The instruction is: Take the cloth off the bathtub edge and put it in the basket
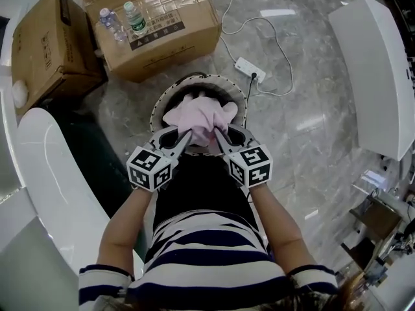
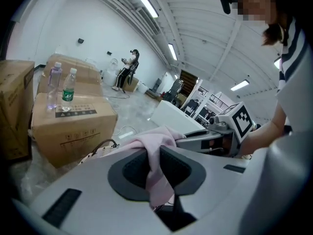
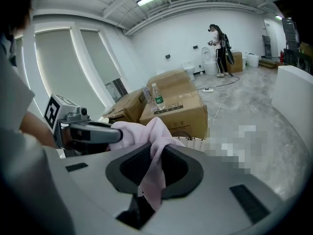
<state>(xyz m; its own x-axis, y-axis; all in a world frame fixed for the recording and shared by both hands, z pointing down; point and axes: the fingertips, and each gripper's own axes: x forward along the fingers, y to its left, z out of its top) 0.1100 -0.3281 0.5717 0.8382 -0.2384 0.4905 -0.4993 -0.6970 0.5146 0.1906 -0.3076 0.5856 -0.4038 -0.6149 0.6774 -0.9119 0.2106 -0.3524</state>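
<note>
A pale pink cloth [image 1: 200,118] hangs bunched over the round white basket [image 1: 161,106] with a dotted rim, which stands on the floor ahead of me. My left gripper [image 1: 186,137] is shut on the cloth's left side and my right gripper [image 1: 218,137] is shut on its right side. In the left gripper view the cloth [image 2: 157,168] runs down between the jaws, with the right gripper [image 2: 195,140] across from it. The right gripper view shows the same pink cloth [image 3: 154,173] pinched between its jaws. The white bathtub edge [image 1: 52,180] curves along my left.
Two cardboard boxes [image 1: 159,28] stand beyond the basket, with two water bottles [image 1: 134,17] on the larger one. A white power strip [image 1: 249,69] and its cable lie on the grey marble floor. Another white tub [image 1: 382,76] sits at the right. A person [image 3: 220,43] stands far off.
</note>
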